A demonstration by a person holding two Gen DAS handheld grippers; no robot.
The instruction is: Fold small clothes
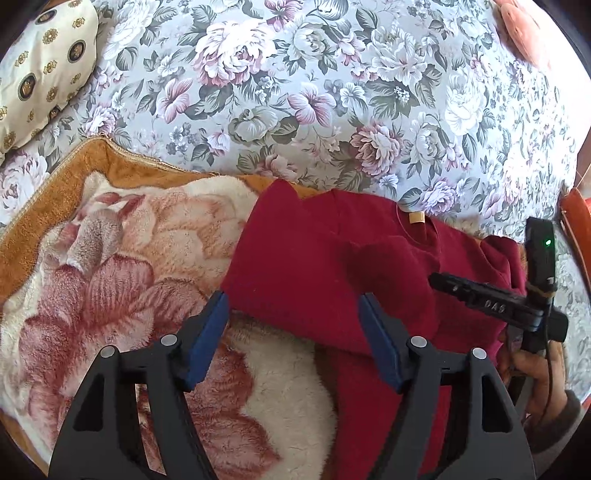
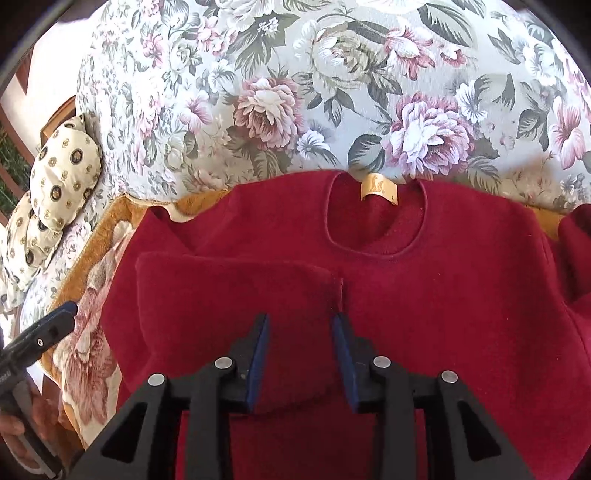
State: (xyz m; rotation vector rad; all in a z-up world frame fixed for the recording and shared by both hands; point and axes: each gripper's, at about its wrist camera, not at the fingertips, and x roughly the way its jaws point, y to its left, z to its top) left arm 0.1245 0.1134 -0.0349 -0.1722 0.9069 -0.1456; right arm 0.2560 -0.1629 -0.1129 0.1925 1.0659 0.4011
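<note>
A floral bedspread (image 1: 332, 92) in grey, mauve and green is spread across the whole upper field. A plush blanket (image 1: 110, 258) with a large pink flower and an ochre border is laid over it toward seven o'clock. A cream pillow (image 1: 40, 66) with dark medallions is seen at ten o'clock, and a peach cushion (image 1: 524, 29) at one o'clock.

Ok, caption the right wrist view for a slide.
Open right gripper above a red sweater, one sleeve folded across its front, on a floral bedspread.
</note>
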